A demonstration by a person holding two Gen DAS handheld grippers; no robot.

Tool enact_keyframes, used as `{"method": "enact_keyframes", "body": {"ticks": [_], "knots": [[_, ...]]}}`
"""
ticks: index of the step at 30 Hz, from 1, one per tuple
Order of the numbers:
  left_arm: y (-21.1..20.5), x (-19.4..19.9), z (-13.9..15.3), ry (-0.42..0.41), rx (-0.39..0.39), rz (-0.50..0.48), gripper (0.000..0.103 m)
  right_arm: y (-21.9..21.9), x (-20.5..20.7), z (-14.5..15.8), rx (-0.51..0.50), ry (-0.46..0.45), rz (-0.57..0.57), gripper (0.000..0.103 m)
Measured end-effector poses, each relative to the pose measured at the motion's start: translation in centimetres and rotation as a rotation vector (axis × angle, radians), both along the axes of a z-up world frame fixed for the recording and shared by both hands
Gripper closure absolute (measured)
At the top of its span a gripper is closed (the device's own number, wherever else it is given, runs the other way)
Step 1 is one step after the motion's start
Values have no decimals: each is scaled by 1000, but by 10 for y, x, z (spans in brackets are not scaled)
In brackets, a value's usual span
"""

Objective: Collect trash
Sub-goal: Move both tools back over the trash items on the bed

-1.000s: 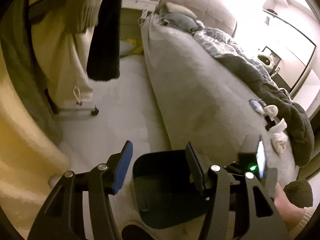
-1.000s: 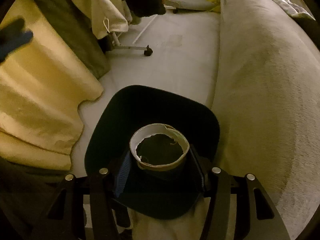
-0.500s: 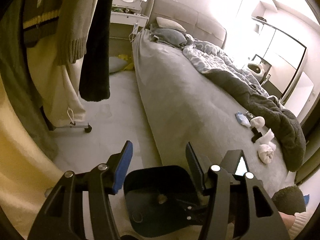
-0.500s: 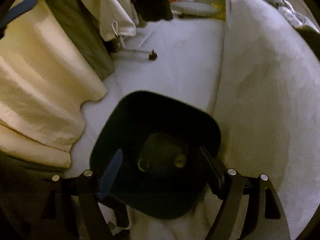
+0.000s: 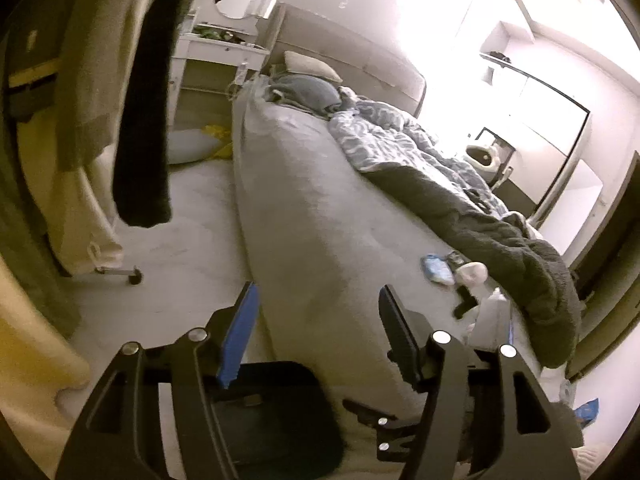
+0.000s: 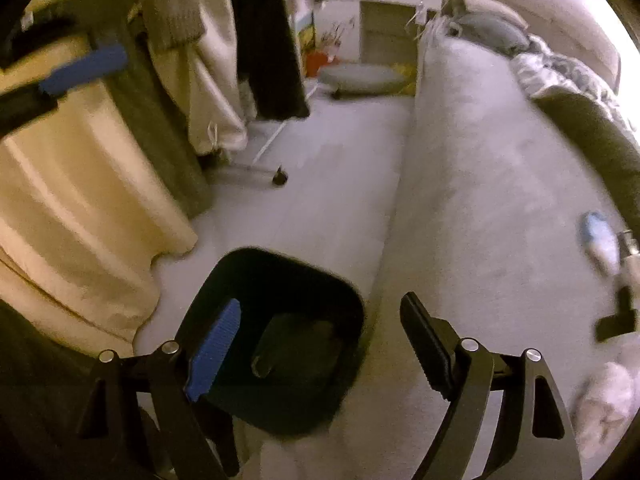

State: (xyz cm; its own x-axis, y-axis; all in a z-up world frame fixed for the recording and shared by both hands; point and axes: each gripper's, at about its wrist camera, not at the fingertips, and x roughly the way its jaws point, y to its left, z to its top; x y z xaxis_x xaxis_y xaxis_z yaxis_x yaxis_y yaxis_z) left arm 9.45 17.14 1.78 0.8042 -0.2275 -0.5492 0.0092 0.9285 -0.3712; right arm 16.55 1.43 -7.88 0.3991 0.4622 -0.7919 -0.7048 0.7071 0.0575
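Left and right wrist views, bin beside the bed. Your right gripper (image 6: 320,340) is released and empty, its jaws spread wide with nothing between them; the black bin (image 6: 280,280) sits just below and to its left, on the floor against the side of the bed (image 6: 480,200), with a dark rounded item lying at its bottom. Your left gripper (image 5: 316,328) is also unclenched and holds nothing, its jaws opening at this moment; the bin (image 5: 280,408) lies directly beneath it.

The remaining litter lies ahead and to the right of both grippers, on the bed near the dark blanket (image 5: 520,248): a blue-and-white wrapper (image 5: 436,270), pale crumpled tissues (image 5: 472,274) and a small black object (image 5: 464,304). Whether that black object is trash cannot be told from here.

Likely hazards: the pieces lie close together, so a wide-open approach may sweep one aside or pinch the blanket or sheet along with it. The tissues are soft and light and could slip from the pads on the way back. The bin's mouth is modest, so a release off to the side would probably drop litter on the floor.
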Motion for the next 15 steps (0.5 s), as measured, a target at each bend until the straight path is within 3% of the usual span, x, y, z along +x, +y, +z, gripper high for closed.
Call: {"method": "enact_keyframes", "body": {"ticks": [6, 15], "knots": [[-34, 14, 3, -4, 17, -44, 33, -45, 8, 27, 32, -81, -62, 16], [-87, 35, 3, -4, 44, -120, 22, -104, 24, 38, 57, -114, -159, 16]]}}
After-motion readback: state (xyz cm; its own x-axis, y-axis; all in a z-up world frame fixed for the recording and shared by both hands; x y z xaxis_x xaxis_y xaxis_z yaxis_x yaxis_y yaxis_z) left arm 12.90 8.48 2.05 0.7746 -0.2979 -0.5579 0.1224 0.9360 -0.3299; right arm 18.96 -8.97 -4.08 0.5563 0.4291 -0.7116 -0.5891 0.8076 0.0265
